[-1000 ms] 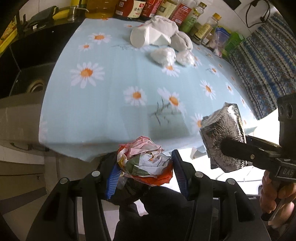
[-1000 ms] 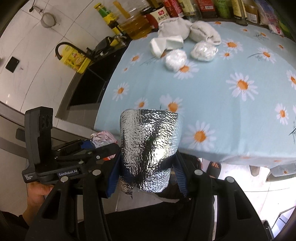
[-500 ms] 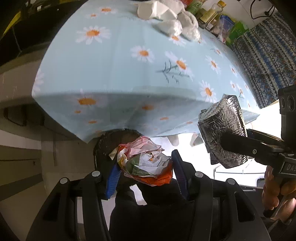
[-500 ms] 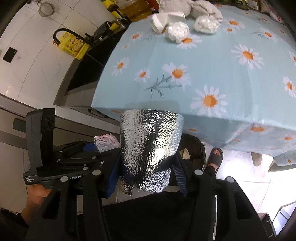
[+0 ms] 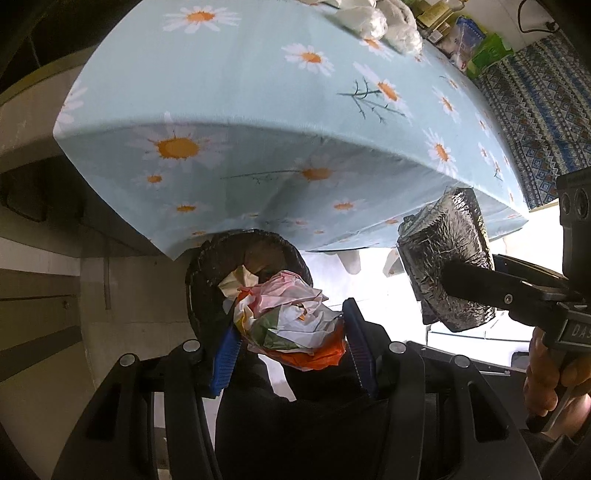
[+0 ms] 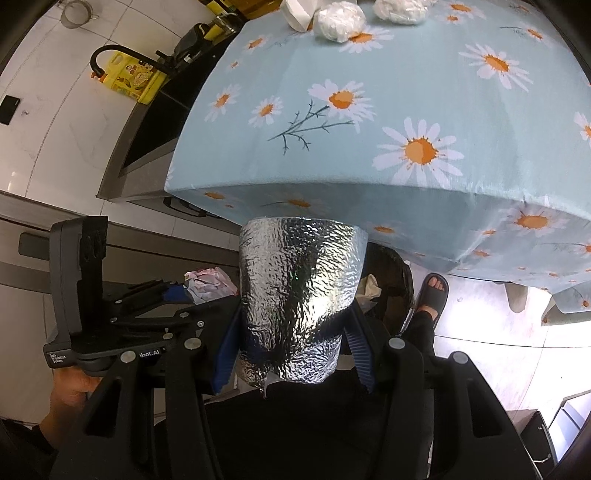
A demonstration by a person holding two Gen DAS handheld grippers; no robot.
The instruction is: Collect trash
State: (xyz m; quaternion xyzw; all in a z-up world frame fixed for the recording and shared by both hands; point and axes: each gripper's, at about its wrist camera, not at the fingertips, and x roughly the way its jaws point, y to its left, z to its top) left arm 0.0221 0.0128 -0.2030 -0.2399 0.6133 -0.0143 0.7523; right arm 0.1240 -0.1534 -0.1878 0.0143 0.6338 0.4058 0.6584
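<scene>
My left gripper is shut on a crumpled wad of coloured wrappers, white, pink, green and orange. It hangs just in front of a round bin with a black liner under the table edge, with paper scraps inside. My right gripper is shut on a crinkled silver foil container; the same foil container shows at the right of the left wrist view. The bin lies partly hidden behind the foil. White crumpled wads remain on the table.
The table wears a light blue daisy tablecloth whose edge overhangs the bin. A person's sandalled foot stands right of the bin. A dark sink and a yellow bottle are at the left; bottles and packets line the table's far side.
Both grippers have sunk below the table edge with their loads. The bin has come into view under the cloth, and the tabletop has slid toward the top of both views.
</scene>
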